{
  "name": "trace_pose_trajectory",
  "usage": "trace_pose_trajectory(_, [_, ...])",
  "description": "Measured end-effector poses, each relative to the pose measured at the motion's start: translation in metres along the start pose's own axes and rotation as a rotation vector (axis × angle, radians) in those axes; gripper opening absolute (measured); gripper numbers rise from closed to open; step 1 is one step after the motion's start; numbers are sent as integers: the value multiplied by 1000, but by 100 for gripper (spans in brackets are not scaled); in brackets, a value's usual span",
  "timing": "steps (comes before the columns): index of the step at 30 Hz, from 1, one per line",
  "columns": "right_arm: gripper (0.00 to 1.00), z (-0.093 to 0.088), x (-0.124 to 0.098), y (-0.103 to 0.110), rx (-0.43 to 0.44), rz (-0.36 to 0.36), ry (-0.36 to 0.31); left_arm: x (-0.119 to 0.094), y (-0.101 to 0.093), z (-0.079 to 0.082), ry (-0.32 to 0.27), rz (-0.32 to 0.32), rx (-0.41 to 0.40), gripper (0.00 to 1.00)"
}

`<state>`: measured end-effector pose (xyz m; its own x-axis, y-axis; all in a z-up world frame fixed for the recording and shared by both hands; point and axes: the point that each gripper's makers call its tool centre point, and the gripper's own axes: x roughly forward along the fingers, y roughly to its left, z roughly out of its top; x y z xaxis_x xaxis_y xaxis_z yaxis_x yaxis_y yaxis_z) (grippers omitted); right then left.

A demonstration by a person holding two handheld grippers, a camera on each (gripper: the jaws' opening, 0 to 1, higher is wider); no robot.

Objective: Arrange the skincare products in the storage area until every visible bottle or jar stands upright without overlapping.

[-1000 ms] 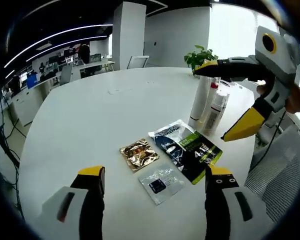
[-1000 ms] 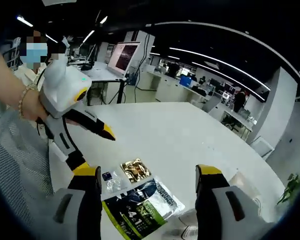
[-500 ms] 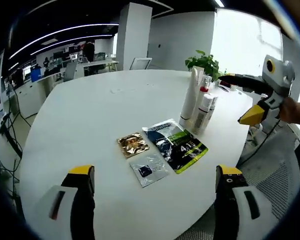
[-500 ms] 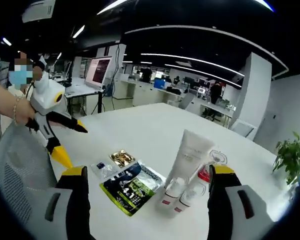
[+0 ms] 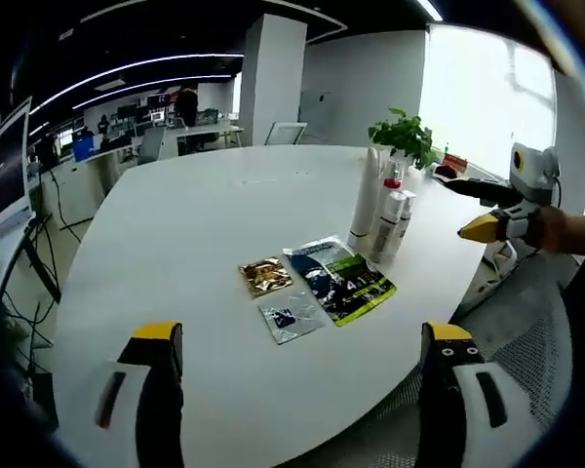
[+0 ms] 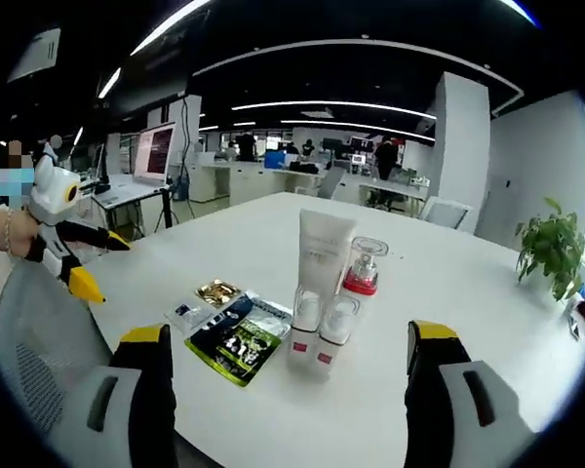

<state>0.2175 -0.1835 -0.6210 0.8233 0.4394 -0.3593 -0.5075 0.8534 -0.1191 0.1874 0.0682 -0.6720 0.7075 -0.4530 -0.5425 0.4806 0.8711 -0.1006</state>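
**Both claws open and held off the worktop edge**

In the left gripper view the left claw (image 5: pixel 297 351) hangs over the near edge of the round white worktop (image 5: pixel 175 224), jaws spread wide with nothing between them. Just ahead of it lie three flat packs: a clear sachet (image 5: pixel 291 317), a gold sachet (image 5: pixel 265 276) and a dark pouch with a green label (image 5: pixel 343 281). Beyond the pouch, ahead and to the right, the bottles stand upright in a tight group: a tall white tube (image 5: pixel 364 207), a red-collared pump bottle (image 5: pixel 390 190) and small white bottles (image 5: pixel 388 226). Farther right, a hand (image 5: pixel 551 226) holds the right claw (image 5: pixel 478 210) level off the worktop's rim, jaws parted and empty.

In the right gripper view the right claw (image 6: pixel 285 346) frames the same bottle group straight ahead, with a potted plant (image 6: pixel 549 249) far right.
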Motion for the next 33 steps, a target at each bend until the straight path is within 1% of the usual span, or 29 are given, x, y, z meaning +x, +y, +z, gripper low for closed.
trace_pose_trajectory(1, [100,1,0,1,15,-1,-2,0,1,-2,17,4,4,99])
trace_pose_trajectory(2, [100,1,-1,2,13,-2,-4,-1,1,-1,21,13,7,99])
trace_pose_trajectory(4, [100,-2,0,1,7,-3,-8,0,2,3,0,17,8,99])
trace_pose_trajectory(5, [100,-3,0,1,23,-4,-4,0,2,4,-3,15,-1,99])
trace_pose_trajectory(6, [100,-6,0,2,13,-8,6,1,4,2,-5,19,-10,99])
trace_pose_trajectory(7, [100,-8,-1,1,-17,-16,9,1,4,1,-4,21,-9,99])
trace_pose_trajectory(8, [100,-9,-1,1,-32,-19,12,1,4,-1,11,29,2,99])
trace_pose_trajectory(11, [100,-11,0,1,-20,-19,14,1,0,2,-4,29,12,99])
trace_pose_trajectory(14, [100,-9,3,2,-56,-31,8,2,1,1,-5,32,5,99])
trace_pose_trajectory(16, [99,-12,6,4,-68,-28,22,2,0,1,-4,29,7,99])
trace_pose_trajectory(18, [100,-10,5,5,-92,-34,22,2,-2,1,-6,23,10,99])
trace_pose_trajectory(21, [99,-11,6,7,-98,-25,24,1,0,1,-9,27,12,98])
trace_pose_trajectory(25, [99,-11,7,8,-102,-19,31,-1,6,4,-25,35,-14,98])
trace_pose_trajectory(33, [99,-12,6,6,-101,-28,31,0,4,3,-17,37,-10,98])
